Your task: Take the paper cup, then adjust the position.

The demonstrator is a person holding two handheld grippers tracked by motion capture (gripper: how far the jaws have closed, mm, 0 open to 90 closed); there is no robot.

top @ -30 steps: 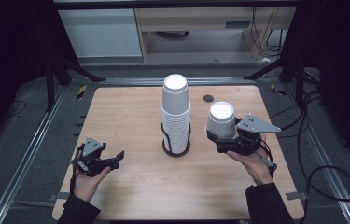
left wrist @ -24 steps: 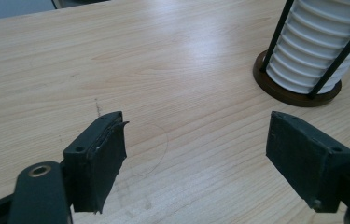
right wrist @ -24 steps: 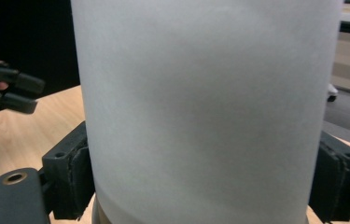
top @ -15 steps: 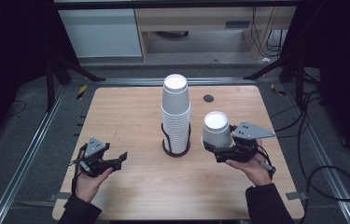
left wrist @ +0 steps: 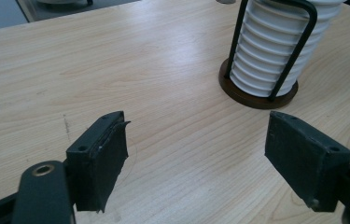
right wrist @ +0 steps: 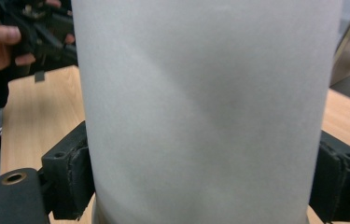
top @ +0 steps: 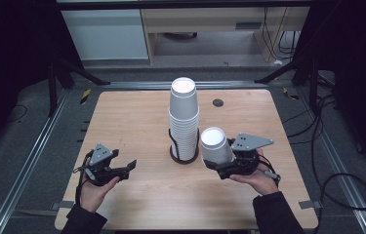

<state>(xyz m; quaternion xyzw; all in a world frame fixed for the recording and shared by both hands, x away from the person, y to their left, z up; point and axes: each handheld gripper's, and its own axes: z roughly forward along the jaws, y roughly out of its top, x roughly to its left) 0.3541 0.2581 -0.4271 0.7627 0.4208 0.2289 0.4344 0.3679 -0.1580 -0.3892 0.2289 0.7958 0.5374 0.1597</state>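
A tall stack of white paper cups (top: 184, 117) stands upside down in a black wire holder at the table's middle; its lower rings (left wrist: 268, 56) show in the left gripper view. My right gripper (top: 222, 165) is shut on a single white cup (top: 215, 145), held upside down just right of the stack and above the table. That cup (right wrist: 205, 107) sits between both black pads in the right gripper view. My left gripper (top: 128, 168) rests low at the front left, open, with bare wood between its jaws (left wrist: 196, 149).
The wooden table (top: 136, 117) has a small dark round hole (top: 218, 103) at the back right. The holder's round base (left wrist: 256, 95) sits on the wood. Metal rails run along both sides, with cables on the floor at the right.
My right gripper has carried the single cup down and to the left, closer to the stack's base. The left gripper has barely moved.
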